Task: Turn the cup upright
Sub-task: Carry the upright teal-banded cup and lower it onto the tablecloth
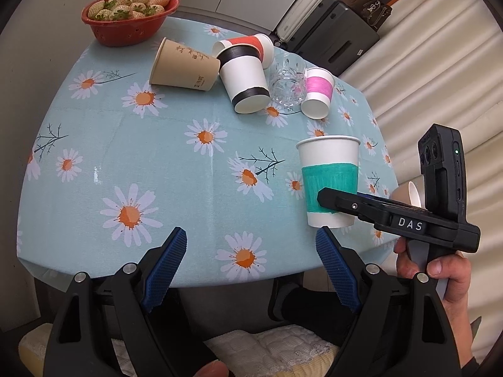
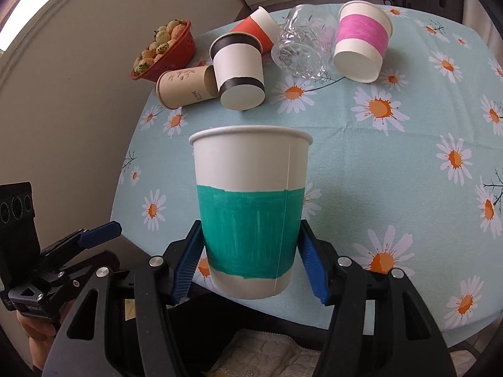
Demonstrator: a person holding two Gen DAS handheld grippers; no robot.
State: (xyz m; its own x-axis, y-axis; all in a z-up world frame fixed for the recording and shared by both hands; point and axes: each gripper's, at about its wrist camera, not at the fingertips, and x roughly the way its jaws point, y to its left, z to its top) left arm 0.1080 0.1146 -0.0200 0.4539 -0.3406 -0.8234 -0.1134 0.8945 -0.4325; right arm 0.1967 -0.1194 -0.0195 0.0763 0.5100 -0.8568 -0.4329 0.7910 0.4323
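Observation:
A white paper cup with a green band (image 2: pixel 250 220) stands upright, rim up, at the table's near edge. My right gripper (image 2: pixel 251 251) is shut on it, its blue pads (image 2: pixel 188 262) pressed on both sides of the green band. The same cup shows in the left wrist view (image 1: pixel 330 182) with a right finger (image 1: pixel 342 202) across it. My left gripper (image 1: pixel 251 260) is open and empty above the table's front edge, left of the cup.
Several cups lie on their sides at the back: a brown one (image 1: pixel 184 64), a black-banded one (image 1: pixel 245 78), a red one (image 1: pixel 251 45), a pink-banded one (image 1: pixel 317 92), and a clear glass (image 1: pixel 287 84). A red bowl of pale strawberries (image 1: pixel 129 15) stands far left.

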